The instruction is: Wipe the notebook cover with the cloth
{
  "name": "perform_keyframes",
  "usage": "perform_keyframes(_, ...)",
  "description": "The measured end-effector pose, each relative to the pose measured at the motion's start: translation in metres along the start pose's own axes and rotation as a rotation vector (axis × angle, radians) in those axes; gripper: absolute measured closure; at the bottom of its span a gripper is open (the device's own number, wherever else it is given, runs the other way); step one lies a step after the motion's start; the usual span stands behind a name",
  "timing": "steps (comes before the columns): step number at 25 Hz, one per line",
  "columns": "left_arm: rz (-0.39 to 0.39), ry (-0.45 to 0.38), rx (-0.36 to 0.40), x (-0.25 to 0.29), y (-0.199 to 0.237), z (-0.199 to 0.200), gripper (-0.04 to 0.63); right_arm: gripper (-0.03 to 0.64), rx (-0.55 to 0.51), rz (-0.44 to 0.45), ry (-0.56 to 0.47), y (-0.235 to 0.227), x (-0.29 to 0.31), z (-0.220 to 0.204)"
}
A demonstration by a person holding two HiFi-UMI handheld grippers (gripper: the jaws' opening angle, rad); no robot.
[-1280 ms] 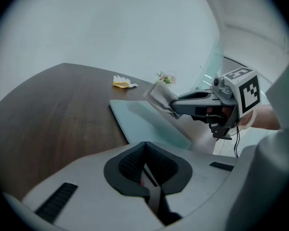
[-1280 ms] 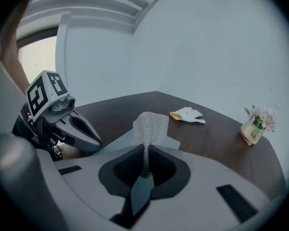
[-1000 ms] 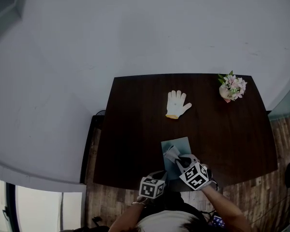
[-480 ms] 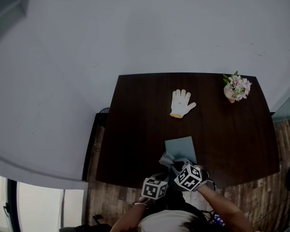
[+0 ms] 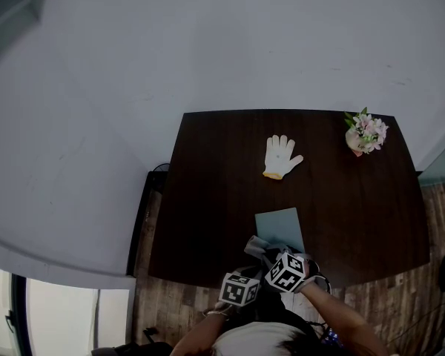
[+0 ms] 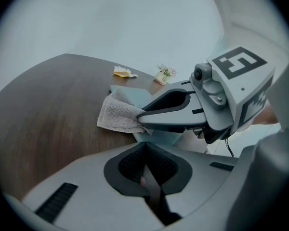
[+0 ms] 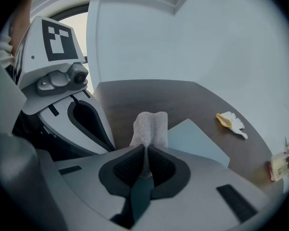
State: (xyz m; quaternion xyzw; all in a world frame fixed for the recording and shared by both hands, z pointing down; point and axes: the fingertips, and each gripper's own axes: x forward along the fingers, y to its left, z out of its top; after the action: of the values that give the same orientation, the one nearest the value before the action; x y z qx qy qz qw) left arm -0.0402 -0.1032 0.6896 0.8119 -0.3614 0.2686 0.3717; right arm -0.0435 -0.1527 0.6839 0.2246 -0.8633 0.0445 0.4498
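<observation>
Right gripper view puts our right claw (image 7: pixel 145 152) first: its jaws are pressed together on the cloth (image 7: pixel 150 125), which stands out of the pinch as a folded grey tuft; just beyond the tips, a little to their right, lies the notebook (image 7: pixel 198 141), pale blue and flat on the dark table (image 7: pixel 149 97); the cloth hangs at its near edge, though we cannot tell whether it bears on the cover. Our left claw (image 6: pixel 145 154) sits close beside the right one, on its left, jaws closed with nothing held between them, clear of the notebook. Farther out past the notebook lies a white glove (image 7: pixel 229 121), and well beyond to the right a small pot of flowers (image 7: pixel 281 163); neither is near the work. We judge the wiping step to be in hand, at the near end of a stroke; the next move calls for a firm pinch, the cloth lowered flat onto the cover and pushed away along it, the left claw perhaps steadying the notebook against sliding.
</observation>
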Motion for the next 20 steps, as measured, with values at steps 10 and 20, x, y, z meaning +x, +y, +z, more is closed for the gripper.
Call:
perform_keyframes(10, 0.001, 0.015, -0.006, 0.001, 0.002, -0.001, 0.581, 0.584, 0.009, -0.018, 0.008, -0.006, -0.005, -0.012)
perform_keyframes(20, 0.011, 0.018, -0.015, 0.001, 0.002, -0.003, 0.581, 0.584, 0.030, -0.054, 0.026, -0.018, -0.018, -0.034)
